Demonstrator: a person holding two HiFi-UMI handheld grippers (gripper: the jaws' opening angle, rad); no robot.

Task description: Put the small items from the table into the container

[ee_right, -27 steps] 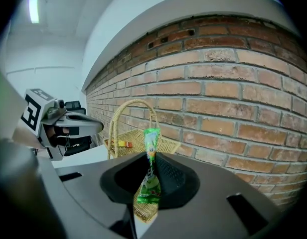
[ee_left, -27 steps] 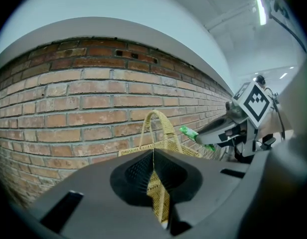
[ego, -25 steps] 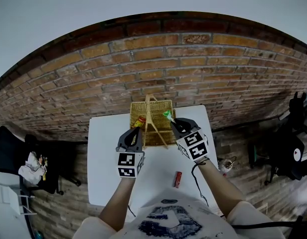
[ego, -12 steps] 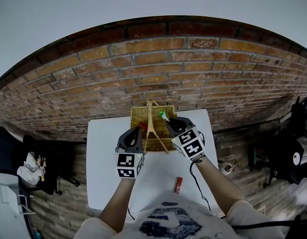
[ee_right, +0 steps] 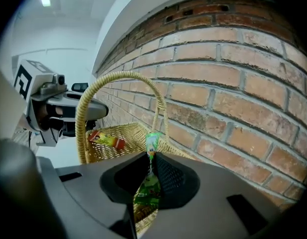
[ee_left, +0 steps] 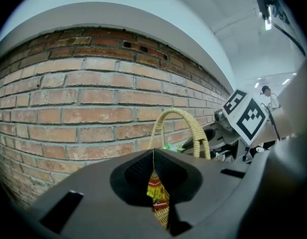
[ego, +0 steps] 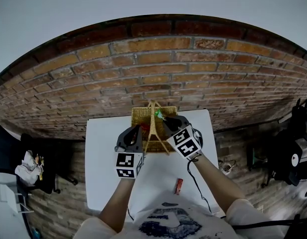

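Item one, my left gripper (ego: pixel 139 130): jaws pinched tight on a red-and-yellow sachet (ee_left: pixel 157 195), held over the left side of the wicker basket (ego: pixel 143 114), which stands at the far edge of the white table (ego: pixel 106 158). Item two, my right gripper (ego: pixel 163 118): jaws narrowed onto a green sachet (ee_right: pixel 152 143), just beside the basket's arched handle (ee_right: pixel 93 103), over its right side. Item three, a small red packet (ego: pixel 179 185): loose on the table, near my side, well apart from the basket.

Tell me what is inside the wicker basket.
A red-yellow packet hangs inside the wicker basket, pinched by the left hand-held gripper. Visible weave is otherwise bare; its near floor is covered.
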